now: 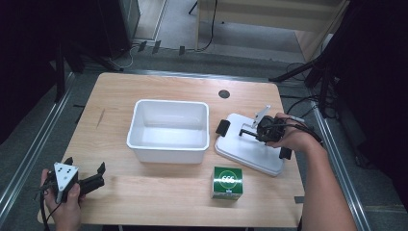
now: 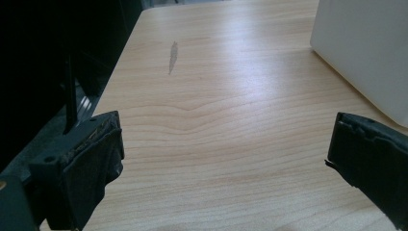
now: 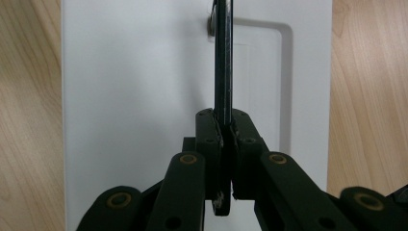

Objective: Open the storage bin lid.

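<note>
Right gripper view: the right gripper [image 3: 224,139] is clenched on the thin black handle [image 3: 223,57] that stands up on edge from the white lid [image 3: 139,96]; the pads pinch it from both sides.
High view, lid: it lies flat on the table [image 1: 144,202], just right of the white bin [image 1: 168,131] and close to the table's right edge, with a black clip [image 1: 223,127] at its left end and another by the person's right hand.
Slip risk: the handle is a narrow strip, so I judge that a lift with any twist of the wrist could let it pivot between the pads and drop the lid.
Collision risk: the bin's right wall is just beside the lid, so a low swing over could knock the bin's rim; the green box [image 1: 227,182] in front is also near the lid's front corner.
Edge risk: a pull to the right could drag the lid off the table.
Left gripper [image 1: 86,180]: released, jaws wide apart, resting low at the front left corner, well apart from the lid.
Surface: pale wood-grain top with a grey smear [image 2: 172,57] and a dark round port [image 1: 223,94] at the back.
Room: grey floor, cables, dark stands on both sides, and a wooden desk behind.
</note>
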